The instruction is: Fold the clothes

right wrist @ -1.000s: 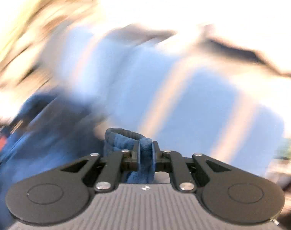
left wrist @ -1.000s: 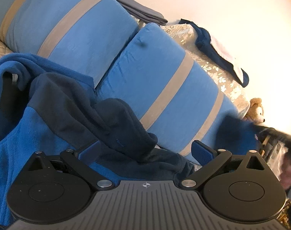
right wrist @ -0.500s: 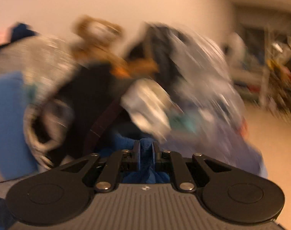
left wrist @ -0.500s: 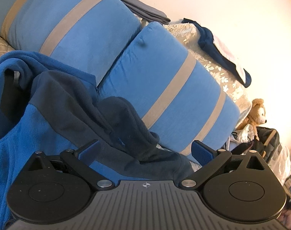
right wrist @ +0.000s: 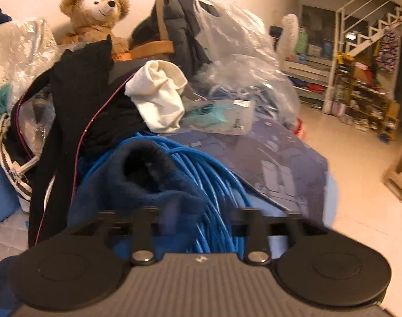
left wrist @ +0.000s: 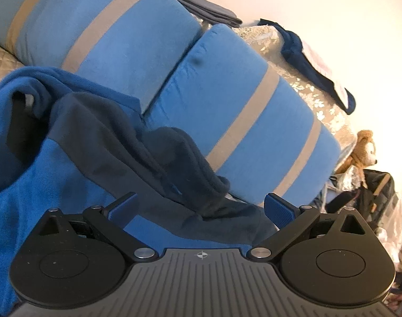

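Note:
A blue fleece jacket (left wrist: 55, 174) with navy panels lies crumpled on the sofa in the left wrist view. Its navy sleeve (left wrist: 174, 163) drapes toward the cushions. My left gripper (left wrist: 199, 200) hovers open just above the jacket, with nothing pinched. In the right wrist view the jacket's navy sleeve cuff (right wrist: 148, 177) rests on a coil of blue cable (right wrist: 217, 185). My right gripper (right wrist: 201, 211) is blurred and its jaws are opening. The cuff lies loose between them, nearer the left finger.
Two blue cushions with grey stripes (left wrist: 240, 105) back the sofa, with a folded grey garment (left wrist: 201, 8) on top. Beyond the cable pile sit a black garment (right wrist: 76, 92), a white cloth (right wrist: 158, 97), plastic bags (right wrist: 240, 52) and a teddy bear (right wrist: 95, 13). Shelves (right wrist: 359, 92) stand far right.
My right gripper swung from facing the cushions to the pile at the sofa's end, shut on the sleeve cuff. Its jaws have now parted. The left gripper stayed put.

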Available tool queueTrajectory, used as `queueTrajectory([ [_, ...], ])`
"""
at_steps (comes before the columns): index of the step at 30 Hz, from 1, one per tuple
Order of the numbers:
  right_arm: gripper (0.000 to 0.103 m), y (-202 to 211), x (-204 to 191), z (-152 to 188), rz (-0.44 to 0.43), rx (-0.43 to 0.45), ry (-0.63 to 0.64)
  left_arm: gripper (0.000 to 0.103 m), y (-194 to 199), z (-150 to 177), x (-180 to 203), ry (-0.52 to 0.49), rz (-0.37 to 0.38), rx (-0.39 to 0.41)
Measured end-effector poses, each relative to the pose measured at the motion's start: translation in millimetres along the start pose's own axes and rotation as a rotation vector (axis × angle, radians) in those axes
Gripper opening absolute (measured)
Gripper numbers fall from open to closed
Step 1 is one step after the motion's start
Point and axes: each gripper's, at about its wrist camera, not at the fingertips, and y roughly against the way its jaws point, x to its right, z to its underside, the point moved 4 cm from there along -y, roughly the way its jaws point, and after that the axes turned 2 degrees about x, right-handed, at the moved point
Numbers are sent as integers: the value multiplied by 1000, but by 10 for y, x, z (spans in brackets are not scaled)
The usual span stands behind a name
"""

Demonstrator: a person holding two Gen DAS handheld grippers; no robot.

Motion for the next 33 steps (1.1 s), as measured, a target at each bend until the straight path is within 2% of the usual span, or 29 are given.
queueTrajectory([
  [1,102,107,-45,-27,-33,23,-5,103,7,-23,-15,-1,-10,6],
  [7,102,857,-542,-206,-275,121,86,103,202,-300,-111,43,-81,57],
  [10,102,1273,-867,-325,-396,161,152,103,385,-504,-35,-11,-116,56],
  [13,102,1651,-1191,-403,-483,194,197,103,558,-753,84,-84,-110,79],
  [18,102,2167,-1742,-364,-647,138,176,103,790,-1190,182,-163,-98,126],
  [22,102,2655,-2142,-365,-795,94,160,103,960,-1546,171,-176,-82,150],
  [25,102,3108,-2364,-485,-915,119,166,103,1133,-1780,165,-198,-54,173],
  [28,102,3527,-2514,-636,-1003,167,194,103,1333,-1949,163,-248,-77,219],
  [33,102,3873,-2833,-572,-1086,131,278,103,1399,-2015,-7,-294,-127,231],
])
